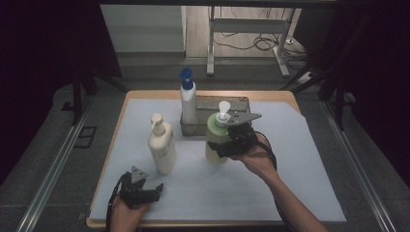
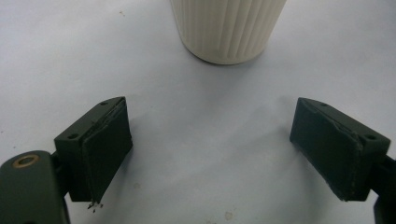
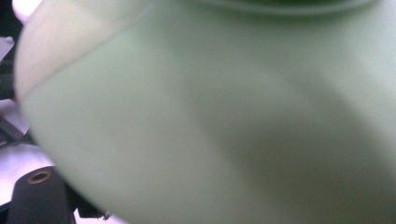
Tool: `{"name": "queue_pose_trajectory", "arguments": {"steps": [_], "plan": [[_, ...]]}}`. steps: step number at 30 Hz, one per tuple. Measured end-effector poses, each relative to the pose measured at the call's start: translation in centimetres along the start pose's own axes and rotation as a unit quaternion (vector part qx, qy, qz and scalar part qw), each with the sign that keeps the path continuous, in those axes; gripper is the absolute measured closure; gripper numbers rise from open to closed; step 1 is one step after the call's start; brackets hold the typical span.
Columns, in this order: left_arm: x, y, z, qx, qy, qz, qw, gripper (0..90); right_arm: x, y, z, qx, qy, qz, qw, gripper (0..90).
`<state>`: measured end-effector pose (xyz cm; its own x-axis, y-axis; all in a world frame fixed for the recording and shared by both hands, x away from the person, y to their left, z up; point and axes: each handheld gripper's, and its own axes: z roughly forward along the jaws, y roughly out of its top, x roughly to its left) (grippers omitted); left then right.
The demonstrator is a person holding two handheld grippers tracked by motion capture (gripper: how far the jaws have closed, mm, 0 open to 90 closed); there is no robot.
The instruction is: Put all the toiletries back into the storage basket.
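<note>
- High view: the right gripper point(image 1: 227, 142) is clamped on the lower body of a green pump bottle point(image 1: 216, 137), which stands just in front of a wire basket point(image 1: 237, 104); whether its base touches the white sheet point(image 1: 290, 159) I cannot tell
- A blue-capped spray bottle point(image 1: 188, 101) stands upright at the basket's left end, and a cream pump bottle point(image 1: 161, 145) stands on the sheet, left of the green one
- The left gripper point(image 1: 145, 191) sits low near the table's front edge, jaws apart and empty
- No label or writing can be read on any bottle
- The sheet covers a wooden table point(image 1: 145, 93); beyond lie grey flooring, a metal frame's legs and loose cables
- Left gripper view: both black pads point(image 2: 109, 135) stand wide apart over bare white sheet, the ribbed base of the cream pump bottle point(image 2: 229, 28) ahead of them, untouched
- Right gripper view: the blurred pale green wall of the green pump bottle point(image 3: 210, 116) sits close against the camera
</note>
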<state>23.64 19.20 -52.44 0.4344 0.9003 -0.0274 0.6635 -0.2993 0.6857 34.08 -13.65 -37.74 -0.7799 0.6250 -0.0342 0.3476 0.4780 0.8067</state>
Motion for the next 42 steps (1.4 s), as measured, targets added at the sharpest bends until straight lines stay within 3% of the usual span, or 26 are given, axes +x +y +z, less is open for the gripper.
{"name": "queue_pose_trajectory", "arguments": {"steps": [27,42], "plan": [[0.0,0.0,0.0,0.001,0.000,0.001,1.0000,12.3,-2.9,4.8,1.3,-0.009,-0.043,0.018,0.9989,12.7],[0.0,0.0,0.0,0.000,0.000,0.000,1.0000,12.3,-4.5,6.2,2.7,-0.009,-0.058,0.032,0.9978,12.7]]}}
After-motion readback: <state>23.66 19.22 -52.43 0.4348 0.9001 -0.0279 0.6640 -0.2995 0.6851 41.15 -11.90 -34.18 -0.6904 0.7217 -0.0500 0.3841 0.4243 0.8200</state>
